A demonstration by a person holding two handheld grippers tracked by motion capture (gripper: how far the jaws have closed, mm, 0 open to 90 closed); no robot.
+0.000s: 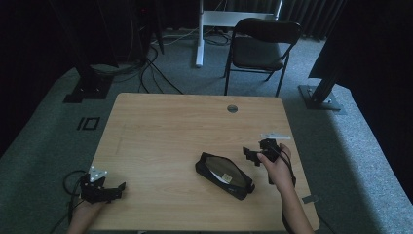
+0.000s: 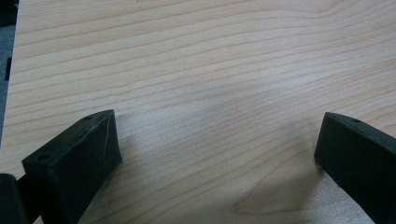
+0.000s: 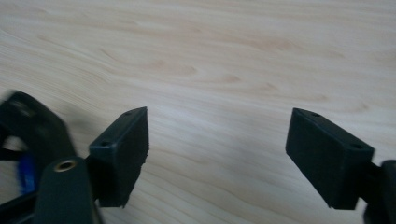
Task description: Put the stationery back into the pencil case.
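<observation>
At the near left corner of the tabletop point(image 1: 160, 126), the left gripper point(image 1: 109, 189) rests low over the wood, jaws spread wide and empty with bare grain between them. Toward the near right, a black pouch point(image 1: 225, 175) lies slantwise, zipped open, apart from both grippers. Just beyond it, by the right edge, the right gripper point(image 1: 252, 155) hovers with jaws released wide, gripping nothing.

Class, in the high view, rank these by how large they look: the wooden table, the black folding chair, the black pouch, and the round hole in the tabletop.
1. wooden table
2. black folding chair, though it stands farther off
3. black pouch
4. round hole
</observation>
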